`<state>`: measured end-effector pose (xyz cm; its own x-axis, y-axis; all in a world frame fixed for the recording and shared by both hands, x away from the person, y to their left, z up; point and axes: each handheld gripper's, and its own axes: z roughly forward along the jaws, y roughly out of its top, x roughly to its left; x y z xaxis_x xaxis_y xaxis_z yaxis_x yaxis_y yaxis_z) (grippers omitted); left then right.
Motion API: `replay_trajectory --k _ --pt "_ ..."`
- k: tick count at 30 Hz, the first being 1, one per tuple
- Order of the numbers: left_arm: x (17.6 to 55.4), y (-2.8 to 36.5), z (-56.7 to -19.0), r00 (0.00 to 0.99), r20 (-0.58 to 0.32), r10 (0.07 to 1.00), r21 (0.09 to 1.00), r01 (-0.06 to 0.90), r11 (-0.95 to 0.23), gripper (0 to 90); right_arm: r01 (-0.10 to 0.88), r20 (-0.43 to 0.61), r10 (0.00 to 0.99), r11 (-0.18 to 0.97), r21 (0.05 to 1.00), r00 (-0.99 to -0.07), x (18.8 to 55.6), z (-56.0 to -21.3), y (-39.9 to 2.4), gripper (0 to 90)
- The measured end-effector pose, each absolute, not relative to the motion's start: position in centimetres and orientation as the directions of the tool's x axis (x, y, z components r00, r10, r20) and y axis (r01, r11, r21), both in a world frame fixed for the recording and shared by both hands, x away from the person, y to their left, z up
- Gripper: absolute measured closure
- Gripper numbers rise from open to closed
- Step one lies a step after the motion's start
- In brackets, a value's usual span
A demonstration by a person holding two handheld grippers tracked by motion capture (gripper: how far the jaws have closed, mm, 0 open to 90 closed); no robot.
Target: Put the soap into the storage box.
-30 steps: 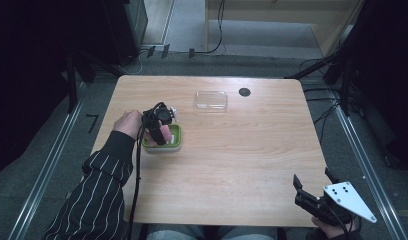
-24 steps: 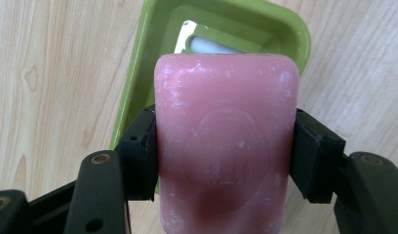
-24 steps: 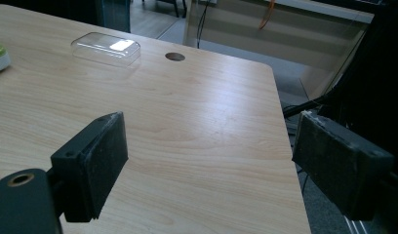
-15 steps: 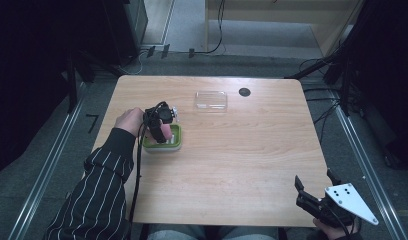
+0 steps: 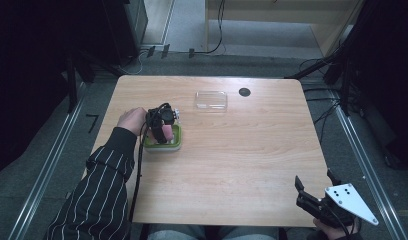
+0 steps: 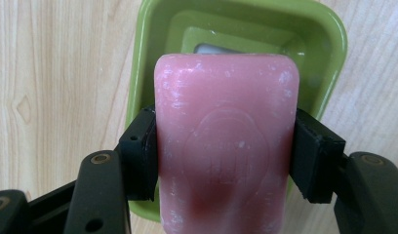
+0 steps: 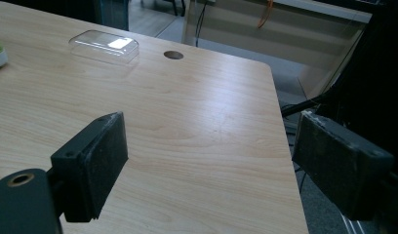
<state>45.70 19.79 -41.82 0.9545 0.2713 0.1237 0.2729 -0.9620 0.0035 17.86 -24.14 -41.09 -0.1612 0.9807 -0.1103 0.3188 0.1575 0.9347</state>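
Observation:
A pink bar of soap (image 6: 226, 141) is clamped between the pads of my left gripper (image 6: 225, 151), just above a green soap dish (image 6: 138, 78). From the high view the same left gripper (image 5: 162, 131) points down over the green dish (image 5: 176, 142) at the table's left, with the pink soap (image 5: 164, 132) showing below its body. My right gripper (image 5: 316, 187) rests at the table's near right corner, jaws wide apart. In the right gripper view its pads (image 7: 97, 161) stand far apart with bare table between them, so my right gripper (image 7: 211, 161) is open.
A clear plastic lid (image 5: 211, 99) lies at the back middle of the wooden table (image 5: 242, 150), next to a round cable hole (image 5: 244, 92). The lid (image 7: 104, 46) and hole (image 7: 173, 55) lie far ahead of the right gripper. A striped sleeve (image 5: 99, 190) comes in from the lower left.
The left gripper with the soap has shifted slightly over the green dish. The right gripper has stayed put.

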Motion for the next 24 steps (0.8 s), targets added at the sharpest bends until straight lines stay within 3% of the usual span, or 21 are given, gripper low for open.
replay_trajectory --k 24 --pt "46.1 20.0 -43.2 0.967 0.137 0.215 -0.004 0.218 -0.976 38.5 0.319 -0.112 0.981 0.158 0.934 -0.157 17.8 -41.1 -24.1 13.7"
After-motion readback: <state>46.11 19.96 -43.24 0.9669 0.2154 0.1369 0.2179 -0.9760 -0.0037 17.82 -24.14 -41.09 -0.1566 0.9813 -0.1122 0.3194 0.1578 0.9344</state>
